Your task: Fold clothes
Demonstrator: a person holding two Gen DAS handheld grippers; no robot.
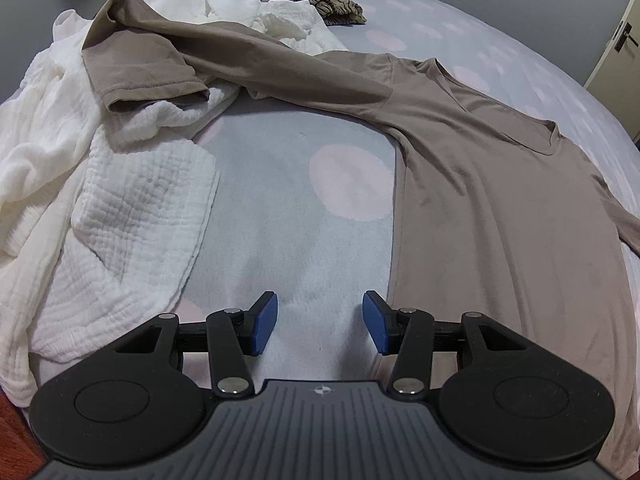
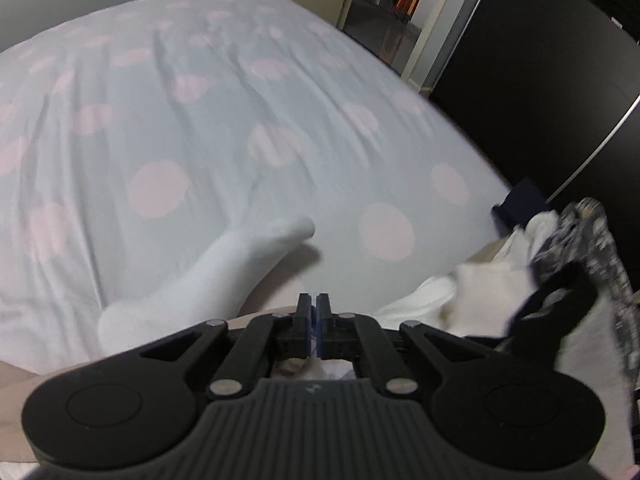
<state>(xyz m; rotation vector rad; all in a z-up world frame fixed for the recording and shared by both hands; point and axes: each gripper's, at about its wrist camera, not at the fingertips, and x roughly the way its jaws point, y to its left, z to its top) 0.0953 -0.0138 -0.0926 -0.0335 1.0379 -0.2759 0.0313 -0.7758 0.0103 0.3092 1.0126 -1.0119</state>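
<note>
A tan short-sleeved T-shirt [image 1: 500, 200] lies spread face up on the bed, with one sleeve [image 1: 148, 76] thrown over a heap of white crinkled garments [image 1: 120, 208]. My left gripper [image 1: 320, 322] hangs open over bare sheet just left of the shirt's side edge, with nothing between its blue pads. My right gripper [image 2: 313, 308] is shut, and no cloth shows clearly between its pads. It hovers over the bed near a white sock [image 2: 208, 272]. Beige fabric [image 2: 12, 400] shows at the lower left edge of the right wrist view, which is blurred.
The bed has a pale blue sheet with pink dots [image 2: 240, 120]. A striped brown garment [image 1: 340, 8] lies at its far side. A pile of white, black and patterned clothes [image 2: 520, 292] sits at the bed's right edge, beside a dark wardrobe [image 2: 540, 80] and a doorway [image 2: 392, 8].
</note>
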